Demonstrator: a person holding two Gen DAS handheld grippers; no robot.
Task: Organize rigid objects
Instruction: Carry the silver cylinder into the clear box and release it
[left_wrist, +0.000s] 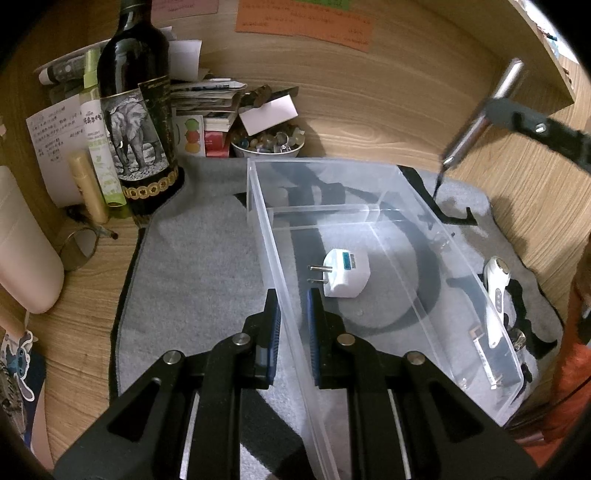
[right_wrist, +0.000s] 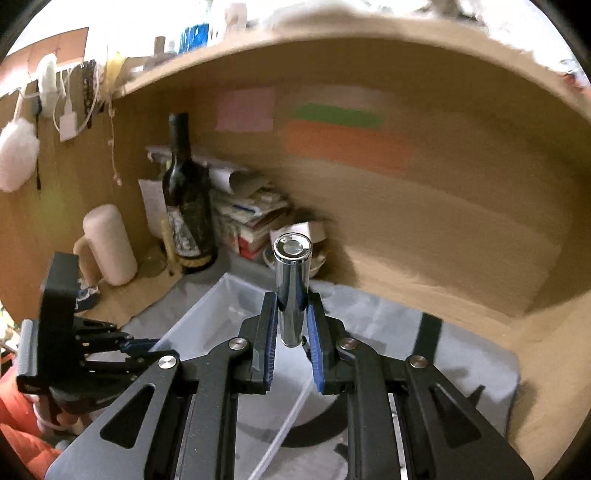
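Grey mat (left_wrist: 192, 258). Left gripper (left_wrist: 293, 306) clenched on bin (left_wrist: 413, 206) wall; right gripper (right_wrist: 291, 321) grasping metal tube (right_wrist: 291, 280). Best lowered slowly into far compartment, clear of charger (left_wrist: 345, 275).

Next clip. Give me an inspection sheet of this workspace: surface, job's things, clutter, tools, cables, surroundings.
Surface: grey mat on a wooden desk.
Job's things: clear bin holding a white plug adapter; silver cylinder; white handheld device beside the bin.
Clutter: wine bottle, bead bowl, stacked papers.
Tools: left tool straddles the bin's wall; right tool shut on the cylinder.
Cables: white cord hanging on the left wall.
Surroundings: sticky notes, shelf above.
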